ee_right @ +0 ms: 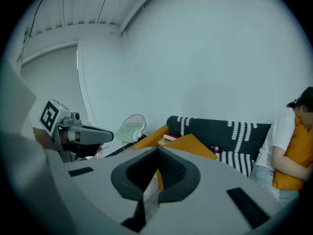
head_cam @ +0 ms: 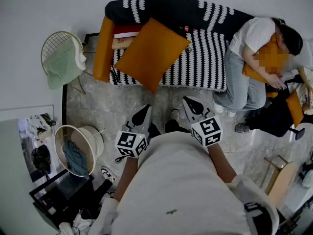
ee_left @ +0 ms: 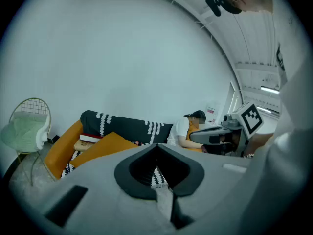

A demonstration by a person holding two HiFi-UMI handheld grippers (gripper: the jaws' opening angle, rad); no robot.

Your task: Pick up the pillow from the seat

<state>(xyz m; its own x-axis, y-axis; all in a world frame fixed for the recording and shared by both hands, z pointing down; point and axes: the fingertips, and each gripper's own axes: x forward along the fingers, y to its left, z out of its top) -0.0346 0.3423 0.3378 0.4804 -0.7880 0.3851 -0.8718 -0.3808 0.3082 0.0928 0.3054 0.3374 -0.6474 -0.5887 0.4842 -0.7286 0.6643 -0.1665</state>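
Approach pending: left gripper (head_cam: 143, 113) and right gripper (head_cam: 190, 105), jaws pressed together, hovered short of the pillow (head_cam: 151, 53), apparently needing to open first.

Left tool (ee_left: 157, 147) jaws together, empty; orange pillow (ee_left: 104, 146) on striped sofa (ee_left: 128, 125) ahead.

The pillow (ee_left: 108, 145) is partly hidden behind the left gripper (ee_left: 157, 151) in that gripper's view — only its upper part is seen. A small red item (head_cam: 186, 28) on the sofa (head_cam: 205, 62) cannot be identified — too small.
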